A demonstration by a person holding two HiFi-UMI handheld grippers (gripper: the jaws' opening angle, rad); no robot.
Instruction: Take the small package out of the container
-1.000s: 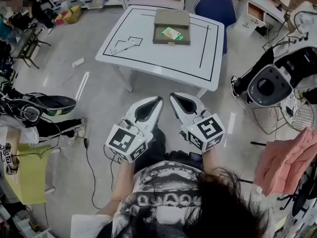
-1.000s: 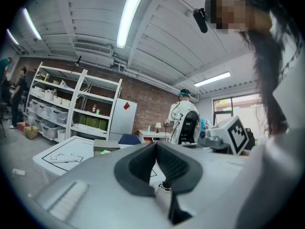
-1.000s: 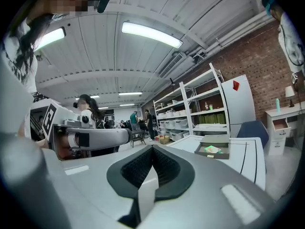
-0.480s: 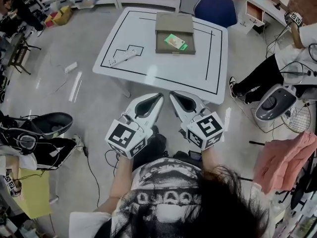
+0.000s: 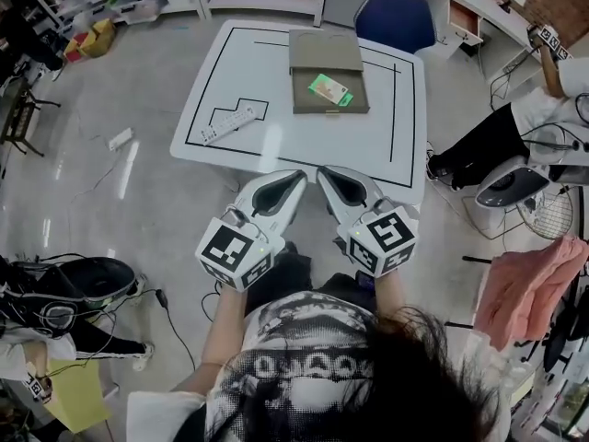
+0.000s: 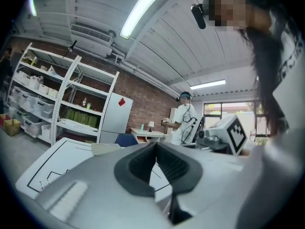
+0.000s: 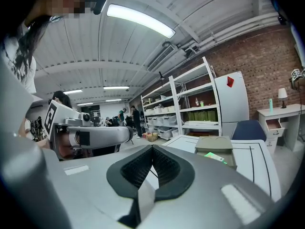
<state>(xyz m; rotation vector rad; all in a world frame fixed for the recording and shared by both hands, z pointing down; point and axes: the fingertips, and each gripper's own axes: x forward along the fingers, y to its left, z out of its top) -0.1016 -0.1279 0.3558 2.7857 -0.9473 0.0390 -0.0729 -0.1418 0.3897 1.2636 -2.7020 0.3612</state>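
Plainly, the task has hardly begun: nothing has been lifted, and the whole job of reaching in, gripping and drawing out is left to do. The small package [image 5: 331,89], green and white, lies flat inside the container [image 5: 302,99], a shallow cardboard box standing toward 12 o'clock on the white bench [image 5: 276,145]. Its lid [image 5: 324,52] appears folded back on the far side, so the tray looks open from above. The package sits about mid-tray, slightly toward 3 o'clock, and nothing else can be made out in there with it. At roughly 8 o'clock from the container, well apart from it, a white remote-like thing [image 5: 225,125] rests inside a black outline drawn on the bench top. A blue chair [image 5: 396,18] stands beyond the bench at about 1 o'clock. The left gripper [image 5: 296,179] and the right gripper [image 5: 324,173] are held side by side at the bench's 6 o'clock edge, both aimed toward the container but well short of it. In the left gripper view the dark ribbed fingers [image 6: 139,165] meet at their tips, clenched on nothing. The right gripper view shows the same, with the package lying ahead at about 1 o'clock. Judging from this, either gripper must open before it can close on the package.
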